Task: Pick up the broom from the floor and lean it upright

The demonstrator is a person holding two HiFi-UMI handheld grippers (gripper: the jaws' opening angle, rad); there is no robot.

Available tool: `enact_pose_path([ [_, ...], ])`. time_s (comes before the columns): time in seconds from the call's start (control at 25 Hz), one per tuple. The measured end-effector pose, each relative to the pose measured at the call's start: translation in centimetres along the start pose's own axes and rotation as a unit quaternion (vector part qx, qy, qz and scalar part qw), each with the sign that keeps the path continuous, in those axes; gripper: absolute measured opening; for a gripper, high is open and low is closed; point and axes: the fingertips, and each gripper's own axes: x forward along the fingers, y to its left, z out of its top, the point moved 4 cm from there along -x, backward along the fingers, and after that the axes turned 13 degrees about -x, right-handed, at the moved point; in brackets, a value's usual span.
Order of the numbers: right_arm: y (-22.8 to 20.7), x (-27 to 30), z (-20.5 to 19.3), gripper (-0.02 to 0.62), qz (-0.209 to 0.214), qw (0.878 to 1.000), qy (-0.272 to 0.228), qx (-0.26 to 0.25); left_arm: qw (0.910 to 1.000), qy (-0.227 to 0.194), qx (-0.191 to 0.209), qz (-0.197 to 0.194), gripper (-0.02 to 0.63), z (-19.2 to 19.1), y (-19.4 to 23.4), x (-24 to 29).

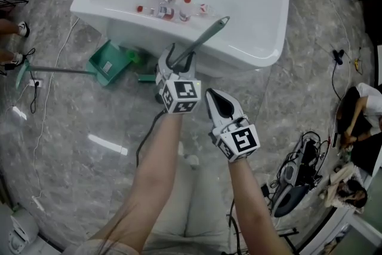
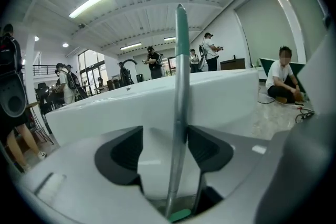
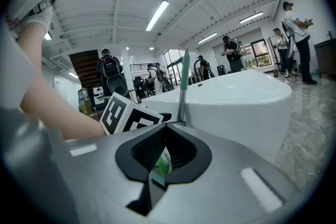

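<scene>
While the broom (image 1: 203,39) leans with its handle against the rim of the bathtub (image 1: 262,51), the left gripper (image 1: 175,63) surrounds the handle with its jaws apart. The handle runs close along one pad and stands clear of the other. The right gripper (image 1: 212,96) hangs just beside it, jaws together, apart from the handle. A green dustpan (image 1: 110,63) lies near the tub base. Floor (image 1: 77,128) spreads wide behind both grippers.
</scene>
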Motion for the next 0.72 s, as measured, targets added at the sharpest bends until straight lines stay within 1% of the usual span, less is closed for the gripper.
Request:
enact_pose_path([
  [0.08,0.0,0.0,0.2,0.002,-0.001,1.0,-0.001,0.0,1.0,0.004,-0.003,0.0,0.293,-0.2,0.2,0.0],
  [0.16,-0.1,0.0,0.4,0.002,-0.002,1.0,-0.002,0.0,0.9999,0.009,0.002,-0.008,0.318,-0.3,0.2,0.0],
  [0.28,0.0,0.2,0.8,0.002,-0.002,1.0,-0.003,0.0,0.9996,0.014,0.01,-0.023,0.342,-0.4,0.1,-0.1],
  [0.44,0.1,0.1,1.5,0.002,-0.003,1.0,-0.002,0.002,0.9987,0.016,0.027,-0.041,0.35,0.4,0.0,-0.8],
  [0.52,0.3,-0.1,2.2,0.002,-0.003,1.0,-0.002,0.005,0.9983,0.016,0.031,-0.046,0.346,1.0,0.1,-1.8],
  [0.56,0.5,-0.3,2.6,0.002,-0.002,1.0,-0.003,0.005,0.9982,0.015,0.032,-0.048,0.331,1.3,0.2,-2.4],
  [0.68,1.0,-0.8,4.7,0.002,0.002,1.0,-0.007,0.002,0.9983,0.001,0.029,-0.05,0.237,3.3,0.7,-4.5],
  [0.72,1.2,-1.0,5.5,0.002,0.003,1.0,-0.007,-0.001,0.9985,-0.005,0.027,-0.048,0.22,4.2,0.8,-5.3],
])
